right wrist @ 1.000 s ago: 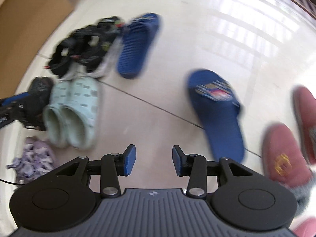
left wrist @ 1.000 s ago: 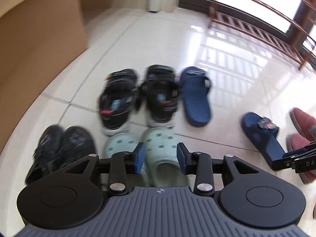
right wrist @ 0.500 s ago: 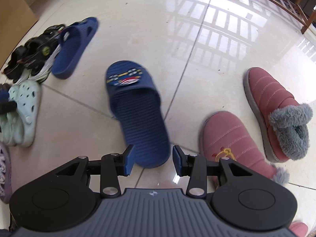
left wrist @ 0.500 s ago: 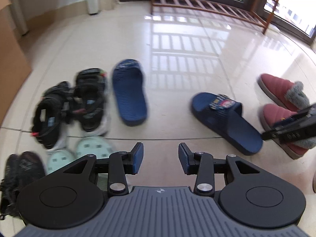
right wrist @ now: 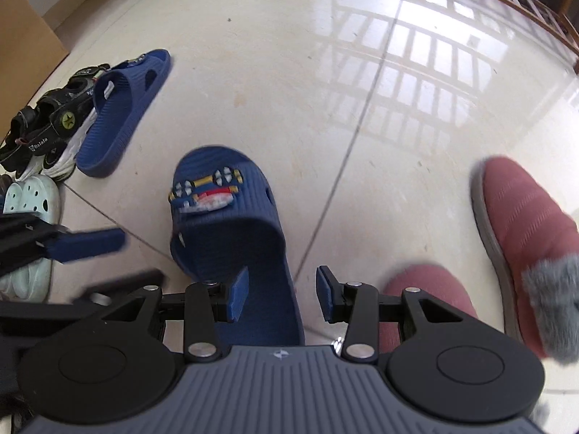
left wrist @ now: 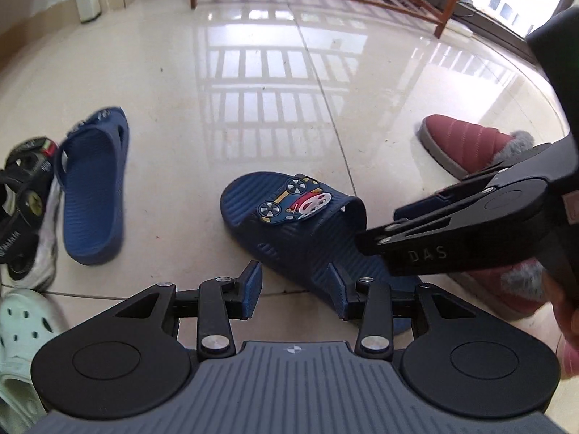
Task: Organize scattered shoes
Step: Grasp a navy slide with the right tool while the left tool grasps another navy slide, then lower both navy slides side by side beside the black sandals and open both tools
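"DAS" on right claw (left wrist: pixel 365 238); "Balala" on blk sandals (right wrist: pixel 47 133).

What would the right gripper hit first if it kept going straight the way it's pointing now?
Most likely the heel end of the dark blue car-print slide. The right gripper is open, and the slide's heel end lies between its fingertips in the right wrist view. How far above it the gripper is cannot be told.

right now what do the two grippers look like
Both match: the left gripper and right gripper have black linkage arms with silver screws, blue finger pads, round black discs and a ribbed grey body. The right one, seen side-on, carries pale "DAS" lettering.
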